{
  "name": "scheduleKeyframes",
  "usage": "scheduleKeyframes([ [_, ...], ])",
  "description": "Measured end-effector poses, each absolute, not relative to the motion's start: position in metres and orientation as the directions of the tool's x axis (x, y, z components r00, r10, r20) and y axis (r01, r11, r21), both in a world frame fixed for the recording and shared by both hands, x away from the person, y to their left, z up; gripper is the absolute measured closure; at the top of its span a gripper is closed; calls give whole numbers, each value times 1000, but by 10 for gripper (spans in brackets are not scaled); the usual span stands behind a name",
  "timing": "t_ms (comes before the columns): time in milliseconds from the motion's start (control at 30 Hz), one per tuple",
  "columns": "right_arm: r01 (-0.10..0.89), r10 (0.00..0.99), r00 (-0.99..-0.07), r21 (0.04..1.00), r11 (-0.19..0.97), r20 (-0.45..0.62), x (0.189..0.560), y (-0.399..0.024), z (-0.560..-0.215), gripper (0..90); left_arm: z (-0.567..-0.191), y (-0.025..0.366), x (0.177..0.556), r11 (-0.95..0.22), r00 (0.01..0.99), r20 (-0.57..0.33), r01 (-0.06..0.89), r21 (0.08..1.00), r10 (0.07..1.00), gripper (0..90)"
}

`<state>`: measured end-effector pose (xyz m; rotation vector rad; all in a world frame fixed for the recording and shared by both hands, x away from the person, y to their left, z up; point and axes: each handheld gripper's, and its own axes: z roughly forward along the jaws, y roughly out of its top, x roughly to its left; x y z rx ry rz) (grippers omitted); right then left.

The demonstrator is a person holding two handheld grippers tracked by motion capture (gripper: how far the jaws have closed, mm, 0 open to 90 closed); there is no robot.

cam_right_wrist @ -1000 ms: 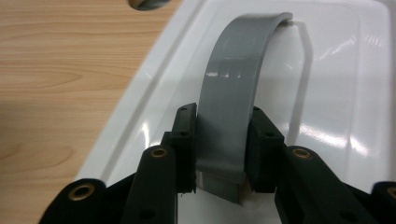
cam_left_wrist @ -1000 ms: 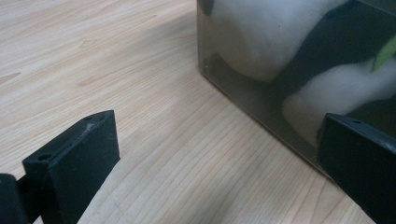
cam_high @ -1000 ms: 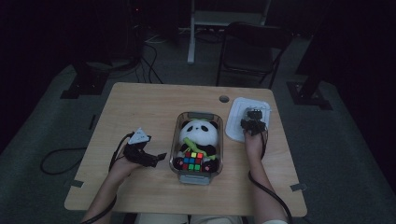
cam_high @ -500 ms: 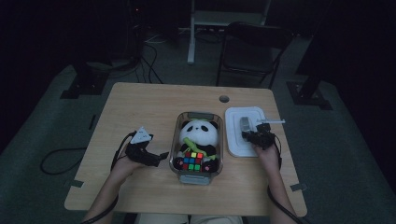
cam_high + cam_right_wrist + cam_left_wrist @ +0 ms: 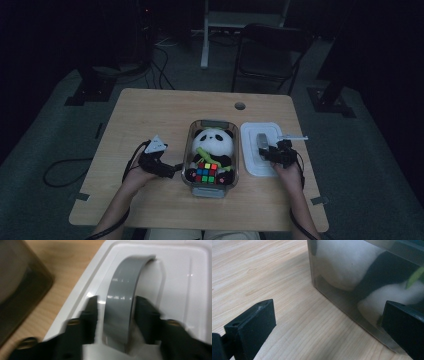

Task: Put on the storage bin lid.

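Observation:
A clear bin (image 5: 188,150) in the middle of the table holds a panda plush (image 5: 214,142) and a colour cube (image 5: 202,174). Its white lid (image 5: 250,150) lies flat to the right, with an arched grey handle (image 5: 262,140). My right gripper (image 5: 266,152) hangs over the lid's near half. Its jaws have just been opening and now straddle the handle (image 5: 125,277), with a gap showing at the left pad. My left gripper (image 5: 169,171) rests open just left of the bin. In the left gripper view its jaws (image 5: 329,308) stand wide apart before the bin's wall (image 5: 329,290).
A round cable hole (image 5: 240,106) sits near the table's far edge. A dark chair (image 5: 270,50) and floor cables lie beyond the table. Bare wood spreads left of the bin and along the near edge (image 5: 200,220).
My right gripper drew back toward the person, and the lid now lies a little nearer. Its jaws have spread off the handle. The left gripper stayed put.

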<state>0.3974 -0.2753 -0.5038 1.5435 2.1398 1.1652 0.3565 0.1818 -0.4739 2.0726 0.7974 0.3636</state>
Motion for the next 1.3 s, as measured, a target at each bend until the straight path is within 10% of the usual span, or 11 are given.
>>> scheduleKeyframes([
  [267,659,924,-353,740,134,146,403,-259,-500,421,-472,178,362,-425,754,-29,402,811,657,5],
  [500,675,938,-331,721,156,106,405,-254,-501,649,-469,171,358,-436,765,-15,383,814,644,5],
  [767,669,940,-313,734,116,136,398,-261,-491,680,-466,171,355,-440,765,-6,378,815,644,5],
  [1300,541,936,-323,839,61,140,358,-269,-394,684,-468,146,351,-459,798,-15,361,812,602,5],
])
